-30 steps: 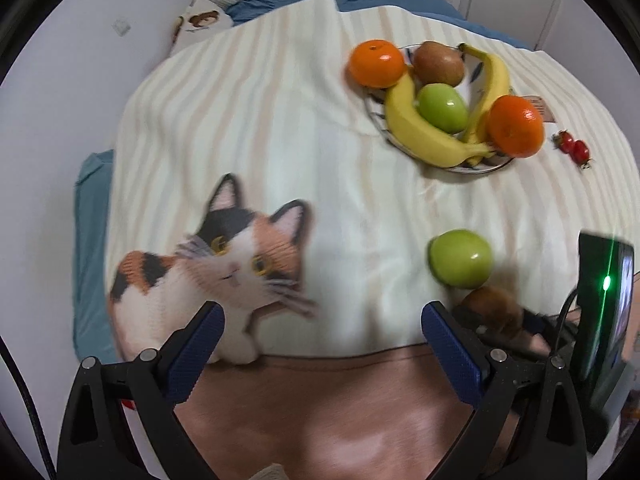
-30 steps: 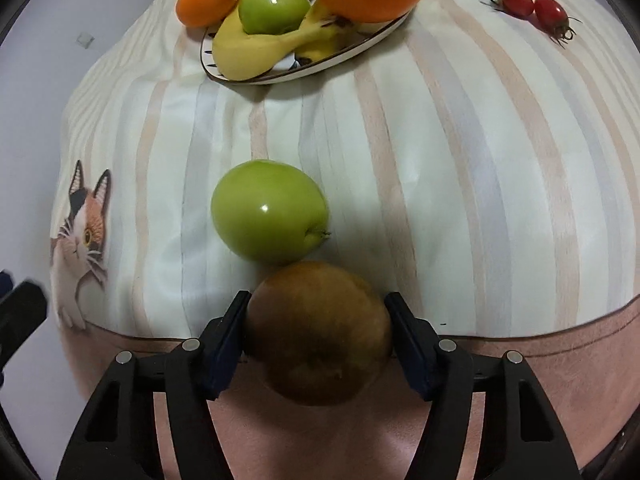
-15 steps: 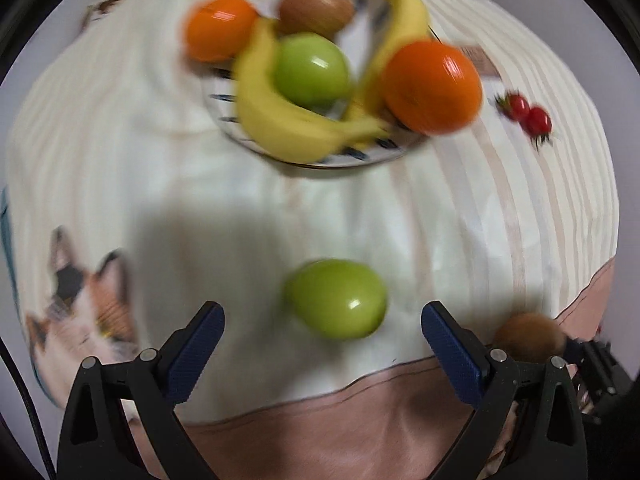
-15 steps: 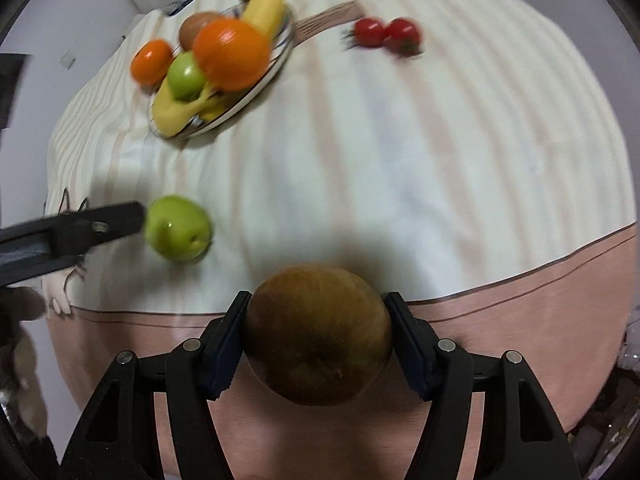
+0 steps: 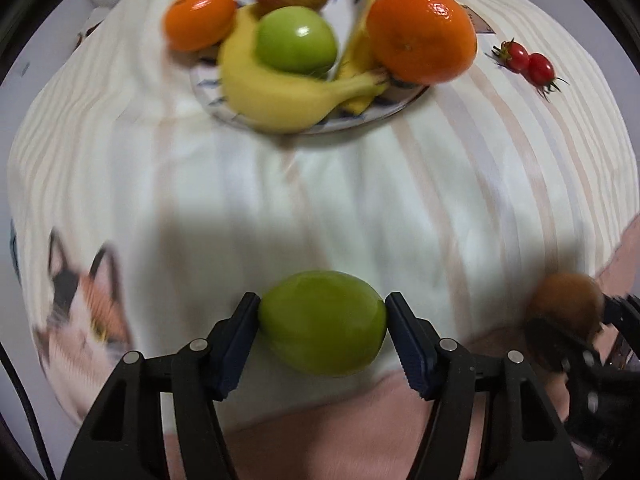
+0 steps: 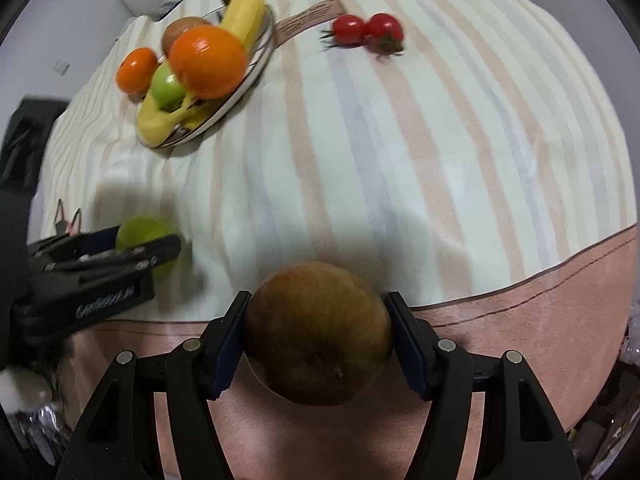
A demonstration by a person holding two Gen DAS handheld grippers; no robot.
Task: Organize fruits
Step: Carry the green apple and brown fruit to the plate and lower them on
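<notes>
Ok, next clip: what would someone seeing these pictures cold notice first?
Probably the two fruits between the jaws: the right gripper holds a brown apple over the blanket's pink edge, while the left gripper is closing on a green apple lying on the striped blanket. Behind them, a plate is piled with bananas, oranges, another green apple and a brown fruit.

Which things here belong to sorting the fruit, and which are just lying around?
Part of the job:
- green apple, between the closing left gripper jaws
- brown apple, clamped in the right gripper
- plate with bananas, oranges, a green apple and a brown fruit
- two cherry tomatoes loose on the cloth

Just lying about:
- striped cloth
- cat picture
- paper tag
</notes>
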